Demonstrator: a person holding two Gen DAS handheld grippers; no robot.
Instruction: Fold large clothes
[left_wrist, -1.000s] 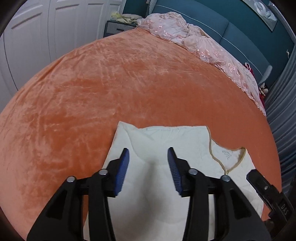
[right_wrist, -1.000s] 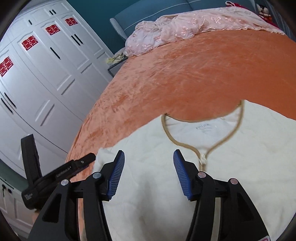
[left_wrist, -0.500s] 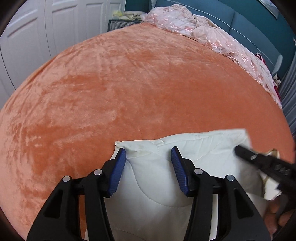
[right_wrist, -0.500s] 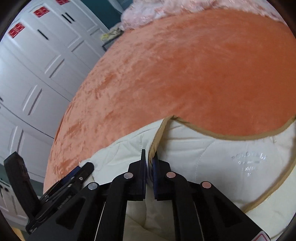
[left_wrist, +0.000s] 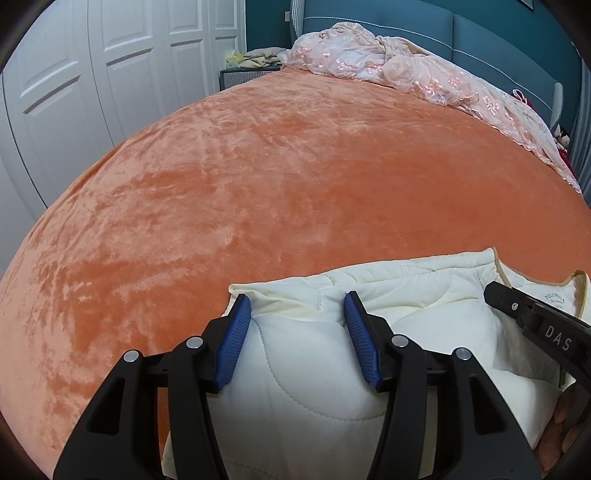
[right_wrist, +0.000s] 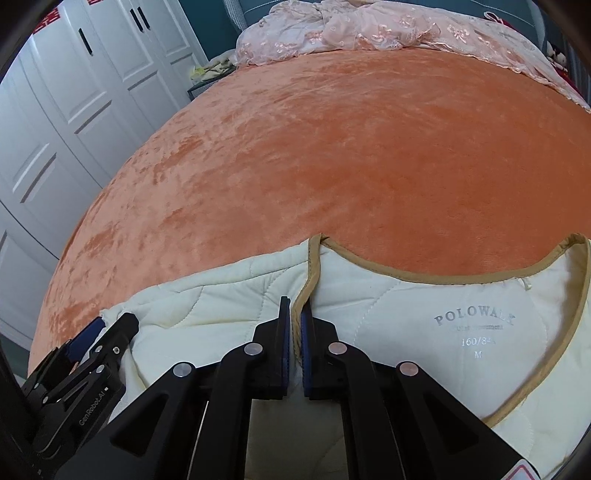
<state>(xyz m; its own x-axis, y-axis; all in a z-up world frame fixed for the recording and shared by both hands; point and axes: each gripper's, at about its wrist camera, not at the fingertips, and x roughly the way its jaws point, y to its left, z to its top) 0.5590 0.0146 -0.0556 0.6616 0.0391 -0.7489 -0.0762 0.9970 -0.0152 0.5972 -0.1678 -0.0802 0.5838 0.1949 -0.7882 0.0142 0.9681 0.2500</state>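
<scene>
Cream quilted garment (left_wrist: 314, 373) lies at bed's (left_wrist: 295, 184) near edge, lower part cut off by frame. Left claw (left_wrist: 298, 309) straddles a bunched fold, jaws opening, pads not clearly pressing. Right claw (right_wrist: 294, 314), wide apart a second ago, now clenched on tan-trimmed neckline (right_wrist: 306, 291). Pink lace cover (right_wrist: 369, 29) heaped at far end.

Black hand-held gripper (left_wrist: 297, 314), blue pads (left_wrist: 232, 341)

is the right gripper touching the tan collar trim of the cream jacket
Touching. The right wrist view shows the right gripper shut on the tan collar trim of the cream jacket, which runs between its pads.
</scene>
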